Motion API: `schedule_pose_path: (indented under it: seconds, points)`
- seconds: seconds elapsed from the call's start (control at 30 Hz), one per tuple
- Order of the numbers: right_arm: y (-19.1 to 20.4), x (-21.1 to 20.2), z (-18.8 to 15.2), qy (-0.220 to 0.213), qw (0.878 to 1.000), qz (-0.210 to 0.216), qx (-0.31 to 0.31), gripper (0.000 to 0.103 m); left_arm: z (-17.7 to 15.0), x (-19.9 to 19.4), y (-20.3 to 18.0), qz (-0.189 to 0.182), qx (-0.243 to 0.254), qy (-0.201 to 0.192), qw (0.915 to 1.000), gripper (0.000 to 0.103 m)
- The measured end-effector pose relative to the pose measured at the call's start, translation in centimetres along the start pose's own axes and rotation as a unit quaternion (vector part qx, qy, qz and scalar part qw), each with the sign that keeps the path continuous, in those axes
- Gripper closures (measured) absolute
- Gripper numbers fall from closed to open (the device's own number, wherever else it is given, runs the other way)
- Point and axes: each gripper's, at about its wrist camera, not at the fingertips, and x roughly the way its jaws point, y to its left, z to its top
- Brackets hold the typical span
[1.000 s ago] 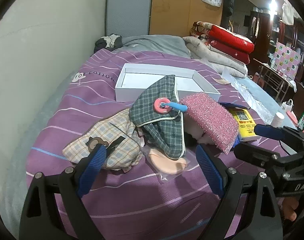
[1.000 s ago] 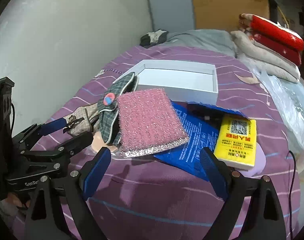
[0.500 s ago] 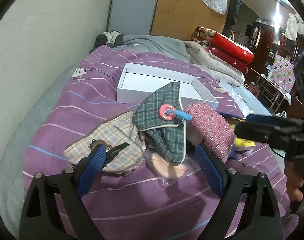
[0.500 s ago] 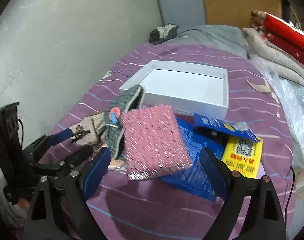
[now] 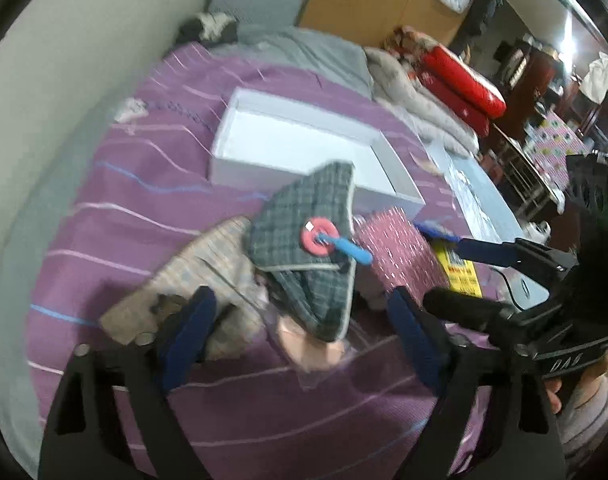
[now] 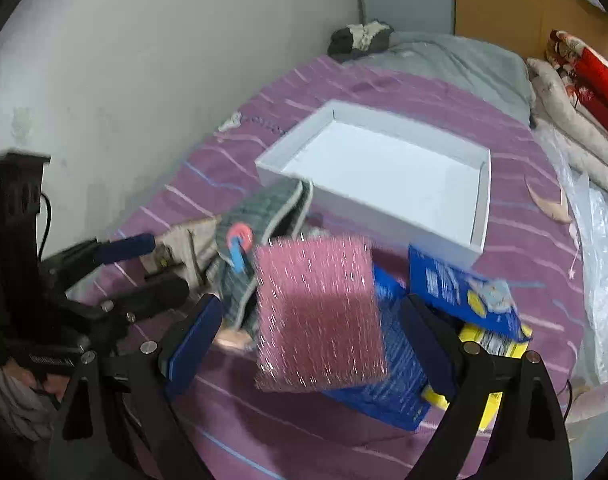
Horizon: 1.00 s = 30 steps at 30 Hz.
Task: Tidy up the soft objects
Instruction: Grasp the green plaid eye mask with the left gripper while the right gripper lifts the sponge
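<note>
Left wrist view: the left gripper [image 5: 300, 332] is spread wide and holds nothing. Straight ahead at its twelve o'clock lies a dark green plaid fabric pouch with a red ring and blue tab [image 5: 307, 240], draped over a pale pink item in clear wrap [image 5: 307, 344]. At ten o'clock sits a crumpled beige checked cloth [image 5: 208, 276], just beside the left finger. A pink glittery rectangular sponge [image 5: 399, 256] lies at two o'clock, its long axis running away from the camera toward the shallow white cardboard box [image 5: 240, 160] at twelve o'clock beyond. The right gripper [image 5: 455, 276] reaches in from three o'clock with its tips close to the sponge's right edge.

Right wrist view: the right gripper [image 6: 309, 338] is also spread, nothing between its fingers. The sponge [image 6: 319, 316] sits dead centre between them, so the right hand looks the nearer one for it; the purple striped bedsheet [image 6: 264, 432] lies beneath. Only here do the blue printed packet [image 6: 463, 292] and yellow packet [image 6: 487, 344] show clearly at three o'clock, under and beside the sponge. The box [image 6: 479, 208] is open at one o'clock. The left gripper [image 6: 144, 268] appears at nine o'clock, parted, by the beige cloth.
</note>
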Motion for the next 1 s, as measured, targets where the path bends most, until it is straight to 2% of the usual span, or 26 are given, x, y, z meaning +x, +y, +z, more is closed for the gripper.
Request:
schedule_pose_path:
  seconds: [0.07,0.23,0.4,0.73,0.8,0.87,0.9,0.93,1.0]
  points:
    - [-0.2,0.5,-0.5,0.014,1.000,0.000,0.004,0.012,0.2,0.8,-0.1,-0.002,0.001,0.020,0.9998,0.023]
    - [-0.5,1.3,-0.7,0.025,1.000,-0.013,0.005,0.013,0.5,2.9,-0.8,0.025,0.010,0.058,0.9980,0.025]
    - [-1.2,2.4,-0.2,0.062,0.998,-0.016,0.018,0.016,1.0,3.8,-1.1,0.049,0.020,0.065,0.9965,0.027]
    - [-1.9,4.4,0.6,0.111,0.994,0.002,0.009,0.017,1.4,4.5,-0.7,0.047,0.013,0.073,0.9961,0.027]
    - [-2.0,4.3,0.4,0.113,0.993,0.007,0.016,0.025,1.6,4.6,-0.7,0.048,0.012,0.075,0.9960,0.033]
    - [-2.0,4.2,0.1,0.116,0.993,0.008,0.018,0.033,1.5,4.8,-0.5,0.041,0.003,0.084,0.9956,0.048]
    - [-1.9,4.0,0.0,0.115,0.993,0.009,0.017,0.035,1.4,5.2,-0.1,0.023,-0.011,0.099,0.9948,0.053]
    - [-1.9,3.8,0.0,0.114,0.993,0.009,0.016,0.039,1.3,5.5,0.1,0.009,-0.023,0.111,0.9935,0.063]
    - [-1.8,3.2,-0.1,0.109,0.994,0.010,0.014,0.044,1.0,5.9,0.6,-0.006,-0.048,0.123,0.9912,0.069]
